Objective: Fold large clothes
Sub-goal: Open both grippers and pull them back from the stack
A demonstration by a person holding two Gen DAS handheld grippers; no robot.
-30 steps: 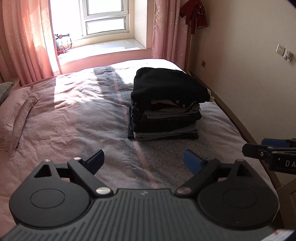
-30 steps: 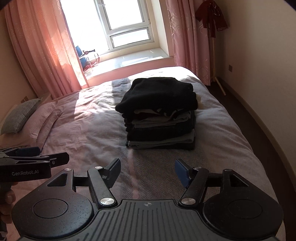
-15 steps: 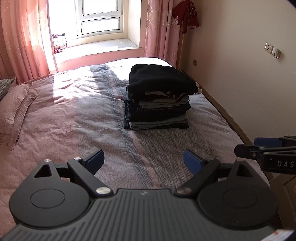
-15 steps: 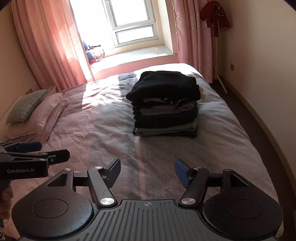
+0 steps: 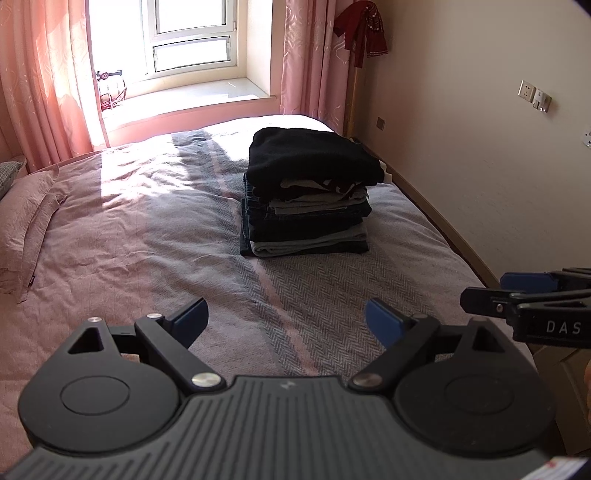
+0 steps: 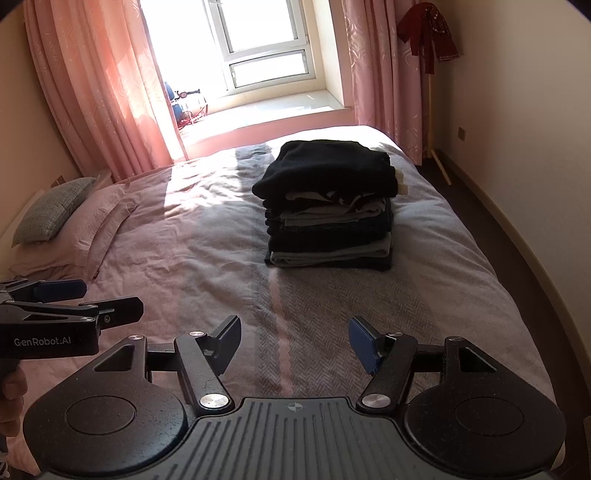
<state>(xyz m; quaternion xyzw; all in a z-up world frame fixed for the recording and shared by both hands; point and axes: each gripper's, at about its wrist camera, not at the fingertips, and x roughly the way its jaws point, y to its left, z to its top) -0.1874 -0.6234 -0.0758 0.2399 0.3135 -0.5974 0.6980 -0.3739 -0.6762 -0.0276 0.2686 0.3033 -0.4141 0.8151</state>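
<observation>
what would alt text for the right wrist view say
A neat stack of folded clothes, a black garment on top, sits on a pinkish-grey bed. The open, empty right gripper fills the foreground, the left gripper at left, a sunlit window behind.

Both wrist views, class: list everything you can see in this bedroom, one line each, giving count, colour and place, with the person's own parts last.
clothes stack: one, folded, black on top, dark blue and grey below, on the bed's right half.
bed: one, pink-grey cover, filling the middle of the room.
pillows: two seen, one pink, one grey-green on top of it, at the bed's left end.
curtains: two, pink, either side of the window.
window: one, white frame, far wall.
red garment: one, on a wooden stand in the far right corner.
wall sockets: a few, pale, right wall.
left hand-held gripper: one, black with blue pads, open, above the bed's near edge.
right hand-held gripper: one, the same, open, beside it.
</observation>
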